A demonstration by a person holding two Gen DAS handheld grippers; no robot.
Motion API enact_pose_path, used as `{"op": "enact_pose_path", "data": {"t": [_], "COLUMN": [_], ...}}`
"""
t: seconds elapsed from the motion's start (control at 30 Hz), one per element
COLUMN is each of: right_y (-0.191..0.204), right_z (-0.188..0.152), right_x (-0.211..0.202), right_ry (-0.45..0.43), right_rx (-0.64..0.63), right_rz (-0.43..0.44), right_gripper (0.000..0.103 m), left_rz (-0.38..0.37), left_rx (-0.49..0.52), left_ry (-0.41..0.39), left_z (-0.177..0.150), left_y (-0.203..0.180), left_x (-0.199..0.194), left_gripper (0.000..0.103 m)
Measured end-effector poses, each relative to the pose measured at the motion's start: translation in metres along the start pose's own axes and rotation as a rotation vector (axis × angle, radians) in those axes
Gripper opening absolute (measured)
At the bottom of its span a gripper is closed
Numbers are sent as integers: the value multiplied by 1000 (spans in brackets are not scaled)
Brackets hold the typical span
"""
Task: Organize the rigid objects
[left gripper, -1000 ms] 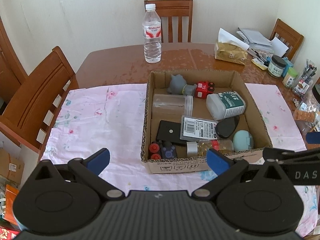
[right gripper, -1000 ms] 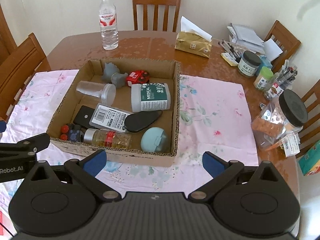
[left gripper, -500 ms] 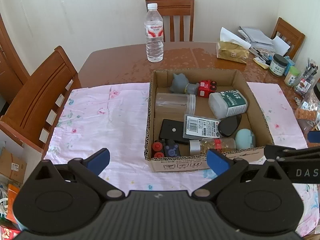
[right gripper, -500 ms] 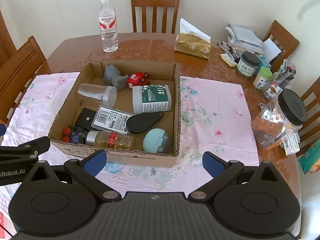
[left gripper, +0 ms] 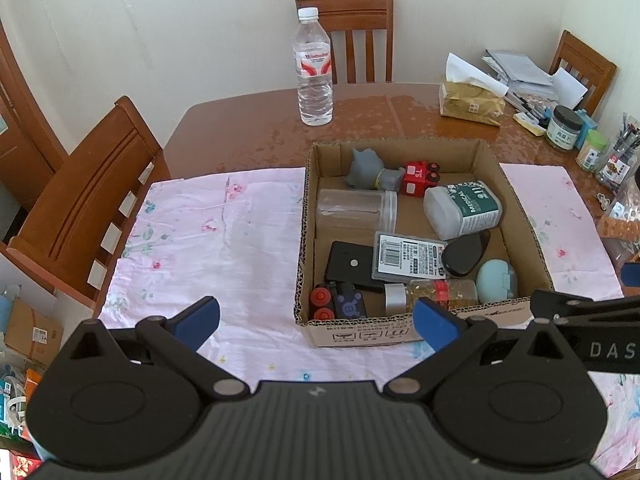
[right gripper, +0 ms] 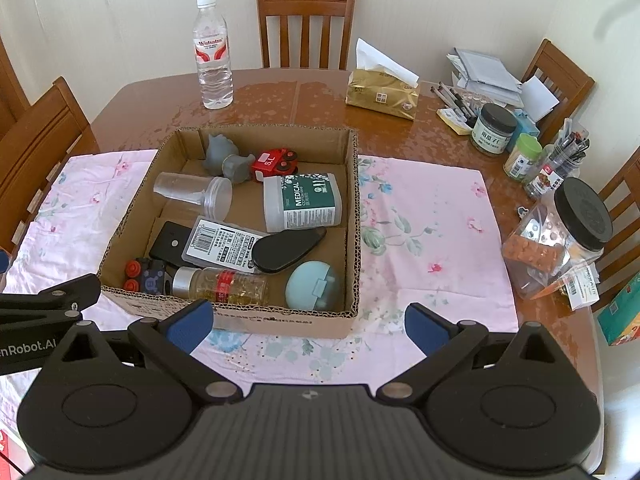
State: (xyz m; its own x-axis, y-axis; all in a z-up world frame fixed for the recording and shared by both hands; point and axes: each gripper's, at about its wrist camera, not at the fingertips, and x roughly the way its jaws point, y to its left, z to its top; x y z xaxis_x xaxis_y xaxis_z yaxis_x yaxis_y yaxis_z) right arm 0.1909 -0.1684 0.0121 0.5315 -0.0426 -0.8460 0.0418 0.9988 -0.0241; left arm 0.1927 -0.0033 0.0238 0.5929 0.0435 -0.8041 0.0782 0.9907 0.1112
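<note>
A cardboard box [left gripper: 360, 334] [right gripper: 280, 320] stands on a pink floral cloth [left gripper: 224, 232] [right gripper: 424, 216]. It holds a grey toy [right gripper: 224, 154], a red toy car [right gripper: 276, 164], a clear cup [right gripper: 192, 192], a white medical jar [right gripper: 304, 202], a black case [right gripper: 286, 250], a labelled flat box [right gripper: 222, 244], a spice bottle [right gripper: 224, 282], a pale blue round case [right gripper: 314, 286] and a dark toy with red wheels [right gripper: 146, 276]. My left gripper [left gripper: 316, 320] is open and empty, before the box's near left corner. My right gripper [right gripper: 306, 326] is open and empty, before the near right corner.
A water bottle [right gripper: 212, 64] stands at the far side of the wooden table [right gripper: 300, 100]. A tissue pack [right gripper: 382, 92], jars [right gripper: 492, 128], pens and a big black-lidded clear jar [right gripper: 560, 240] crowd the right side. Wooden chairs [left gripper: 80, 208] surround the table.
Both grippers have drawn back and up a little from the box, so it looks slightly farther away. Both stay open and empty.
</note>
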Motion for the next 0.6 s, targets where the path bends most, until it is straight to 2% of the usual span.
{"op": "enact_pose_path", "data": {"t": [0.6], "right_y": [-3], "right_z": [-1], "right_x": [8], "right_ry": [5], "right_rx": [22], "right_rz": [-4], "right_gripper": [103], "left_rz": [6], "left_rx": [-18], "left_ry": [20], "left_z": [-2], "left_y": [-2], "left_x": [9], "left_gripper": [102]}}
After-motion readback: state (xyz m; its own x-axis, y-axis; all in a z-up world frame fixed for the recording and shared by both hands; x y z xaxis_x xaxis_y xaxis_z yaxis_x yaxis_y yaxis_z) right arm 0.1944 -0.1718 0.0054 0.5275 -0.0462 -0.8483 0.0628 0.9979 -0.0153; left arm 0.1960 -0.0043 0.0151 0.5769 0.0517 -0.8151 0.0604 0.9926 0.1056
